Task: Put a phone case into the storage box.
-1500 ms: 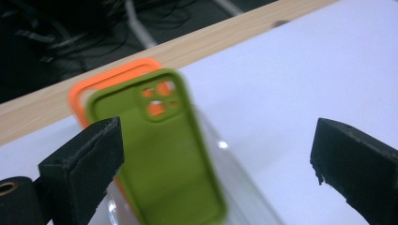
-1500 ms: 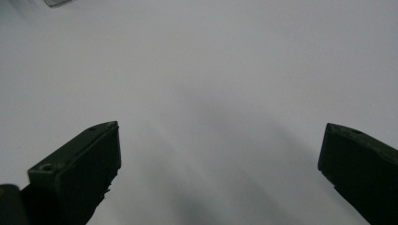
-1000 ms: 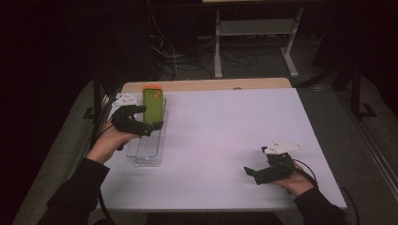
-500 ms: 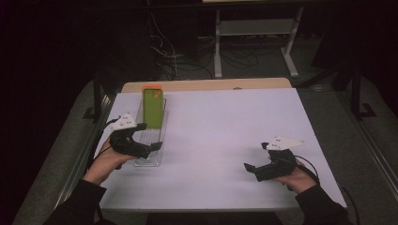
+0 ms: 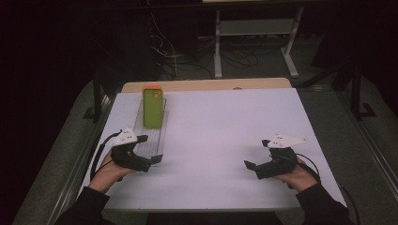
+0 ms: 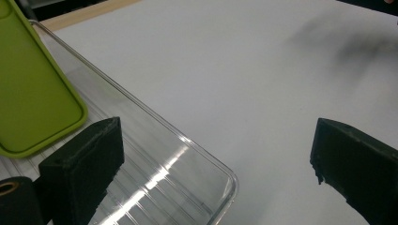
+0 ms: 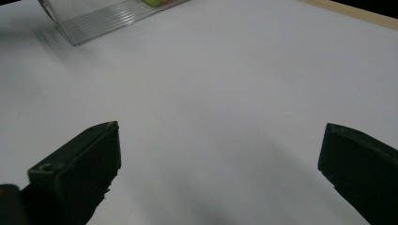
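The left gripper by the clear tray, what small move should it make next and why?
Probably rest on the table. The left gripper is open and empty at the near end of the clear tray, and the green phone case already lies in the tray's far end, so nothing seems left to carry.

Both hands rest low, the left gripper (image 5: 151, 150) and right gripper (image 5: 256, 153) with fingers spread wide, empty.

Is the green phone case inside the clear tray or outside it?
Inside. The green phone case lies flat in the far end of the clear tray, within its walls; the near end holds nothing.
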Motion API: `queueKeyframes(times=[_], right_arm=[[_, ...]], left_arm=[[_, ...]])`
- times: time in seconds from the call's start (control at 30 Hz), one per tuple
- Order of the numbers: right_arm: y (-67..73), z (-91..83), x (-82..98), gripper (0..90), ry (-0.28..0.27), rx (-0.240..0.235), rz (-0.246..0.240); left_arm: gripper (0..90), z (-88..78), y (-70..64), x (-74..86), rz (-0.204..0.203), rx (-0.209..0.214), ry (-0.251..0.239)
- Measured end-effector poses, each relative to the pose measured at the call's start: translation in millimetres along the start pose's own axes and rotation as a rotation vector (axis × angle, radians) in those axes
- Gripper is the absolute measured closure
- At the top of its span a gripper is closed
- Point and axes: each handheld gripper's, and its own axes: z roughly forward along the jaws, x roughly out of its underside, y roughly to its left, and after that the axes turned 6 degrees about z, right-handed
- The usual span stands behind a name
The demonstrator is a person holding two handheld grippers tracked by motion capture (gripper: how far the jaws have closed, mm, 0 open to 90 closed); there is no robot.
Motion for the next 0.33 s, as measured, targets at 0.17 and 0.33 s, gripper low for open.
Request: queueKeyframes(times=[0.17, 0.33], right_arm=[[-0.4, 0.1, -0.1, 0.0, -0.001, 0.002, 0.002], [-0.5, 0.1, 0.0, 0.0, -0.001, 0.004, 0.003]], left_arm=[[3.2, 0.3, -0.5, 0.8, -0.003, 0.003, -0.002], [3.2, -0.4, -0.7, 0.7, -0.013, 0.009, -0.006]])
